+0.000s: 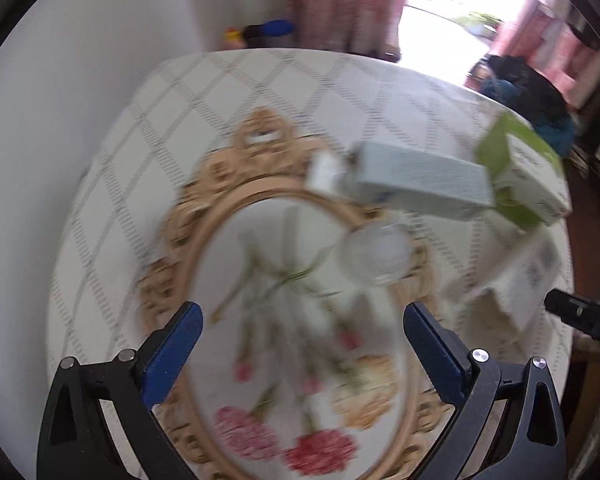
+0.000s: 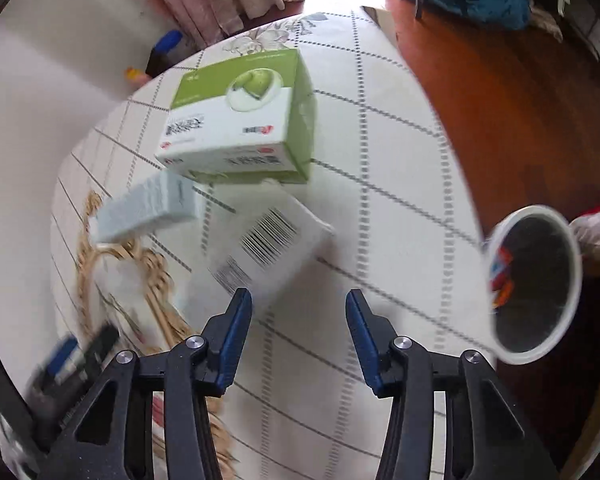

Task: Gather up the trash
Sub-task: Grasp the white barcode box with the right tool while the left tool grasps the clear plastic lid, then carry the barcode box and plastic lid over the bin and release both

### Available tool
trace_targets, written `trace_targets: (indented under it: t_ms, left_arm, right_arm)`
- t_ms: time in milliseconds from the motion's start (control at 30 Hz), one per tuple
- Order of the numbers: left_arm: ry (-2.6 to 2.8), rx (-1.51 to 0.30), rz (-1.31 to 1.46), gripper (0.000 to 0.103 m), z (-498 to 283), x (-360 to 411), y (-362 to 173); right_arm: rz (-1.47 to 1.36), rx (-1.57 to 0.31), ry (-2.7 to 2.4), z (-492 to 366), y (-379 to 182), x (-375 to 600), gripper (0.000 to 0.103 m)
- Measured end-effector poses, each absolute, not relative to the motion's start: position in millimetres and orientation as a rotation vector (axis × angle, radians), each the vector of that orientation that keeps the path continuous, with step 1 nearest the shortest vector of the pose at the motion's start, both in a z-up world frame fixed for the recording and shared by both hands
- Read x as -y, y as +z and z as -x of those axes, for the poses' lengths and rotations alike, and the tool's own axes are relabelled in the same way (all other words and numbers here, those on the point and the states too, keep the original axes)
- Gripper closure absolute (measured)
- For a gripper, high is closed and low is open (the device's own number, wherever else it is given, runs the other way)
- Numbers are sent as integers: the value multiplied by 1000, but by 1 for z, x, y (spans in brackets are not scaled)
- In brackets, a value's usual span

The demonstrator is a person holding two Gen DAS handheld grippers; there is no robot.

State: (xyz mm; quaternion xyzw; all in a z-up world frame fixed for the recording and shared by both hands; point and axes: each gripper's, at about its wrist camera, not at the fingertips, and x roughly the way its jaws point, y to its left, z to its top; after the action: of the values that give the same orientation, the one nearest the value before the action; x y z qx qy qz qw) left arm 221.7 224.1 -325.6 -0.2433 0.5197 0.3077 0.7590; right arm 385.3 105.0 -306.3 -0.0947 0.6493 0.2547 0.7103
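Three discarded cartons lie together on a worktop (image 2: pixel 380 152) covered in a white cloth with a grey dashed diamond grid. In the right wrist view, a green-and-white box (image 2: pixel 240 116) printed with a green fruit sits at upper centre; a pale blue box (image 2: pixel 148 208) lies just below and left of it, and a white box with a barcode (image 2: pixel 272 240) lies at mid-frame, its near corner just beside the left blue finger. The right tool (image 2: pixel 299 320), at the bottom centre, has its jaws standing narrowly apart over bare cloth, with nothing between them. A white-rimmed trash bin (image 2: pixel 536 284) with a dark lining and colourful wrappers inside stands off the worktop edge at the right, over a red-brown wooden floor (image 2: pixel 500 100).

In the left wrist view, heavily blurred, the same pale blue box (image 1: pixel 420 180) and green box (image 1: pixel 524 176) sit at the upper right, the blue box's end touching the green one. A small clear glass jar (image 1: pixel 376 256) stands just below the blue box, at the edge of an oval gold-framed mirror (image 1: pixel 168 240) that fills the lower centre and reflects pink and red flowers. The left tool (image 1: pixel 302 336) hangs wide open above the mirror, empty. Pink curtains (image 1: pixel 340 0) and a bright doorway close the top.
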Motion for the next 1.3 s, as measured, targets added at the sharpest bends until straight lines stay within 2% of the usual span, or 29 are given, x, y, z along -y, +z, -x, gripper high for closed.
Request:
trace_targets:
  t_ms: [33,133,167,200,267,300,333,433,533,667,733,767,867,1100,1300]
  left_arm:
    - [653,-1139,517,1,-230,-224,-329]
    - [605,-1180,497,2,-254,-234,-340]
    - [606,-1183,489,8,-259,-234,-341]
    - [605,-1185,479,24,-264,-235,-343]
    - [599,-1182,461,41,-271,-236,-343]
    - [595,-1171,454,57,-272,-237,-342]
    - [596,-1160,443,67,-271,-237,-340]
    - [630,-1157,457,67,-259,-239,-330]
    - [686,-1155,447,67,-243,-257,-331]
    - [754,-1138,462,67,-211,-257,-328]
    - [772,-1138,464,67,-198,-252,-327]
    - [779,-1139,462,67,-192,-251,-326]
    - [784,-1134,470,67,-175,-245,-320]
    - [748,-1078,450,67,-167,-223,-292]
    - [687,-993,409,67,-169,-192,-243]
  right_arm:
    - [204,-1435,554,-386,-303,-100,51]
    - [104,-1441,535,-392,-300,-88,40]
    - [67,-1445,533,-395,-299,-82,40]
    - [32,-1447,533,-397,-299,-78,40]
    - [-12,-1450,530,-401,-300,-76,40]
    - [-48,-1451,533,-403,-300,-76,40]
    - [-82,-1453,530,-406,-299,-75,40]
    - [-175,-1464,518,-407,-303,-83,27]
    - [-199,-1475,501,-403,-311,-105,27]
    - [-89,-1462,453,-393,-320,-141,27]
    - [-26,-1447,434,-387,-324,-153,31]
    - [3,-1439,424,-385,-326,-156,40]
    - [42,-1404,437,-379,-324,-158,43]
    - [83,-1349,527,-366,-300,-131,45]
    - [47,-1276,600,-360,-256,-84,45]
